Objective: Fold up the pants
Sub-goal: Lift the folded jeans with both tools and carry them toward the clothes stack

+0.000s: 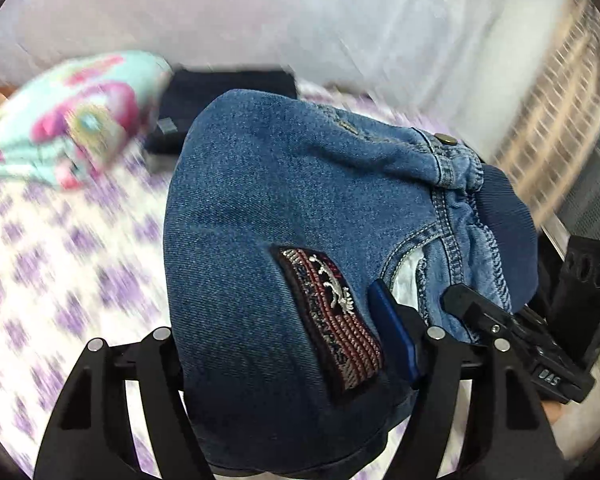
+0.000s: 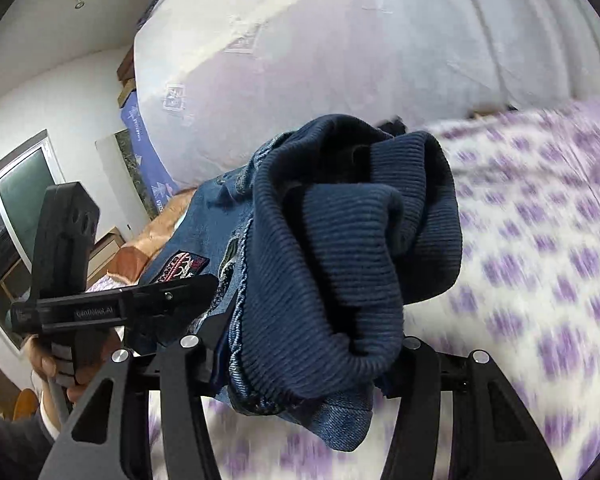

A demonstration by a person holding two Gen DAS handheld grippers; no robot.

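Observation:
The pants (image 1: 268, 216) are blue denim jeans with a striped embroidered patch (image 1: 332, 320) and a dark ribbed waistband (image 2: 340, 248). They are lifted off the bed and drape over both grippers. My left gripper (image 1: 300, 360) is shut on the denim near the patch; a blue finger pad (image 1: 392, 328) shows at the fabric. My right gripper (image 2: 300, 364) is shut on the waistband end, which bunches over its fingers. The right gripper's body shows in the left wrist view (image 1: 540, 344), close beside the left. The left gripper shows in the right wrist view (image 2: 112, 312).
The bed (image 2: 540, 240) has a white sheet with purple checks. A floral pillow (image 1: 68, 120) and a dark folded item (image 1: 228, 92) lie at the far side against a pale wall (image 1: 260, 12). A window (image 2: 20, 200) is on the left.

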